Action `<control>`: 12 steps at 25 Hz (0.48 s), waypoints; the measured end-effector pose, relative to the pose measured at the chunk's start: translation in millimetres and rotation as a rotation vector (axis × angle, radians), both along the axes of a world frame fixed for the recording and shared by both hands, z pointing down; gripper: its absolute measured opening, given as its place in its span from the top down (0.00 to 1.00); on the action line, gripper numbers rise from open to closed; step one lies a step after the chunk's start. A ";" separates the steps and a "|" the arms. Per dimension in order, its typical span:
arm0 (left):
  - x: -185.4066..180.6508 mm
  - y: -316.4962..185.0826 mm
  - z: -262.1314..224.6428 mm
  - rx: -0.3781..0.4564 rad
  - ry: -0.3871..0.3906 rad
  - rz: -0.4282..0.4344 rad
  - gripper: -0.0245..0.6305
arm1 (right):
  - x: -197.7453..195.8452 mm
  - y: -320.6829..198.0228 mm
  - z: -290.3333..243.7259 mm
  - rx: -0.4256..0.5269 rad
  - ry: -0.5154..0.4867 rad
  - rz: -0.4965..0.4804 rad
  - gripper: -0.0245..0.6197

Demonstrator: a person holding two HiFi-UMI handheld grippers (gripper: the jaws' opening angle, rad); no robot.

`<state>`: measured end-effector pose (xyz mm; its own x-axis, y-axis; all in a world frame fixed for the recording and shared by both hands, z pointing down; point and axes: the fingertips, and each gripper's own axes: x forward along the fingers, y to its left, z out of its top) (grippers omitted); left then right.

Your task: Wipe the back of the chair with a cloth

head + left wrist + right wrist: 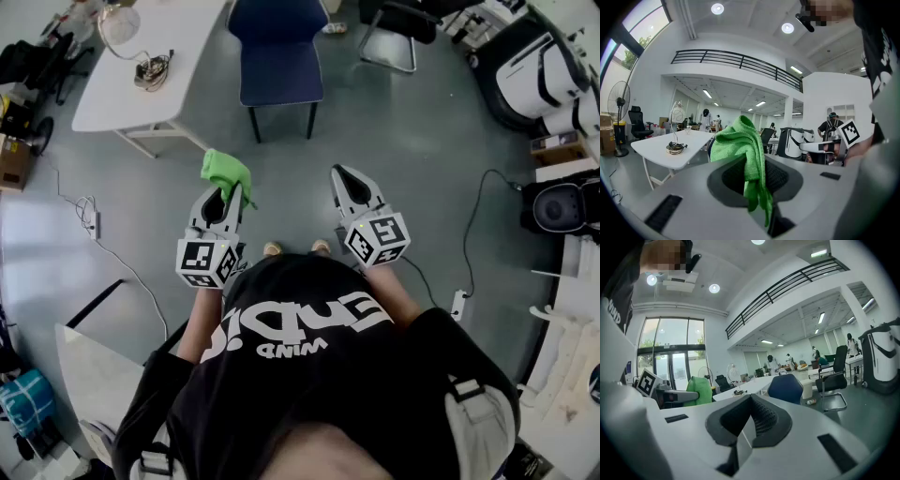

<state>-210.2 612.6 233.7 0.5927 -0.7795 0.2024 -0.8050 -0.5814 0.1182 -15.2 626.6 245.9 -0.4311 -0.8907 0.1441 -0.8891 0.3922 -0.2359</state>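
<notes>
A blue chair (277,56) stands ahead of me on the grey floor, its seat facing me; in the right gripper view the blue chair (786,388) shows beside the table. My left gripper (225,195) is shut on a green cloth (225,172), which bunches above the jaws and hangs down between them as the green cloth (740,145) in the left gripper view. My right gripper (343,172) is held level with it to the right, shut and empty. Both are well short of the chair. The right gripper view also catches the cloth (698,390) at the left.
A white table (141,66) with a lamp and cables stands left of the chair. A black cantilever chair (394,33) is at the back right. White machines (544,75) and a cable with a power strip (457,305) lie to the right.
</notes>
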 end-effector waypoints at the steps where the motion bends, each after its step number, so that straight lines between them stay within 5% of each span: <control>1: -0.9 -1.3 -0.1 0.001 0.002 0.000 0.86 | -0.7 -1.8 -0.2 0.000 -0.007 0.001 0.97; 7: -8.6 -8.3 -2.6 -0.002 0.018 0.021 0.86 | -4.2 -5.0 -0.7 -0.010 -0.058 0.027 0.97; 12: -23.6 -18.0 4.7 0.000 0.024 0.076 0.86 | -12.2 -4.2 9.1 -0.021 -0.007 0.064 0.97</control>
<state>-233.8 594.6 238.4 0.6549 -0.7322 0.1870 -0.7554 -0.6408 0.1368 -27.4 622.4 254.9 -0.3743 -0.9133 0.1606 -0.9107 0.3293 -0.2495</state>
